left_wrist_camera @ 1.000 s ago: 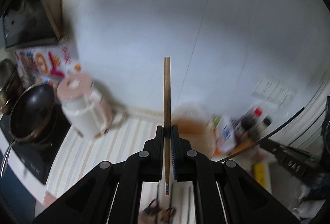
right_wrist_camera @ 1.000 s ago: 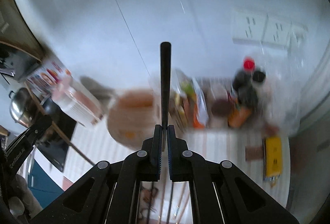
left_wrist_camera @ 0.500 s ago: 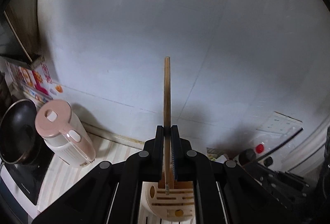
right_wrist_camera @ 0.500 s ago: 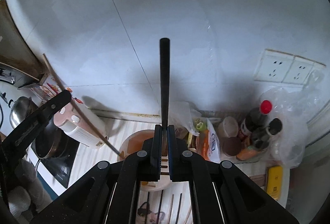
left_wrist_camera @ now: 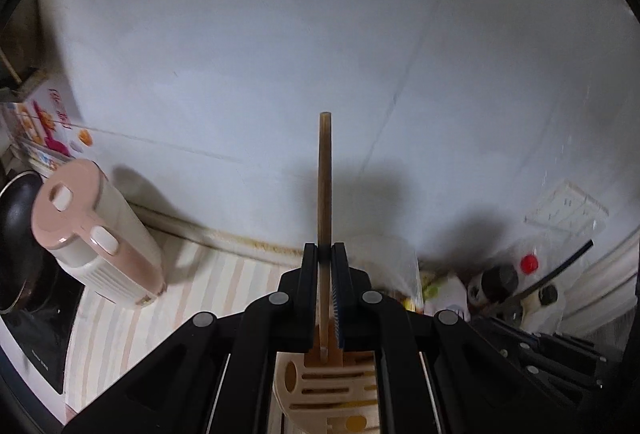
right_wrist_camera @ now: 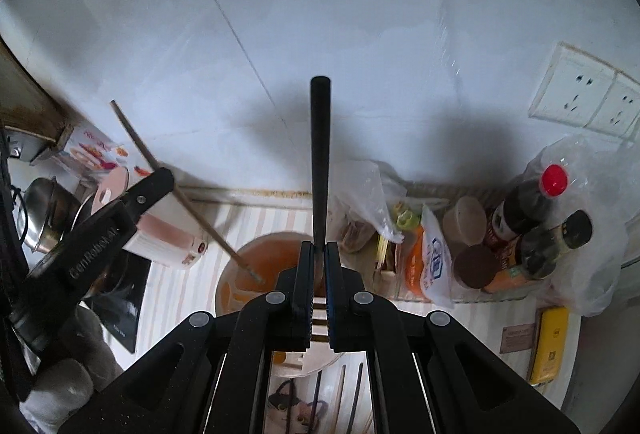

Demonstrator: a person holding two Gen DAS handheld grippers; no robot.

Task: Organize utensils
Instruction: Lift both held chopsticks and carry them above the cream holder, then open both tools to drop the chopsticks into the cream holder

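My left gripper (left_wrist_camera: 325, 254) is shut on a brown wooden chopstick (left_wrist_camera: 325, 178) that stands upright between the jaws. Its lower end sits over the cream slotted utensil holder (left_wrist_camera: 328, 386) just below. My right gripper (right_wrist_camera: 318, 252) is shut on a black chopstick (right_wrist_camera: 320, 154), also upright, above the same holder (right_wrist_camera: 256, 270). In the right wrist view the left gripper (right_wrist_camera: 156, 182) shows at the left, with its wooden chopstick (right_wrist_camera: 184, 190) slanting down so its tip is inside the holder's orange interior. Several more chopsticks (right_wrist_camera: 340, 394) lie on the counter below.
A pink and white kettle (left_wrist_camera: 92, 238) stands left on the striped counter mat (left_wrist_camera: 188, 294), with a black pan (left_wrist_camera: 16, 234) on a stove beyond. Sauce bottles (right_wrist_camera: 532, 210), jars and plastic bags (right_wrist_camera: 428, 258) crowd the right. A yellow box (right_wrist_camera: 550, 344) lies far right. The tiled wall is close behind.
Both grippers have moved toward the utensil holder with their chopsticks. The wooden chopstick's tip has come down into the holder. Both views have steadied from blur.
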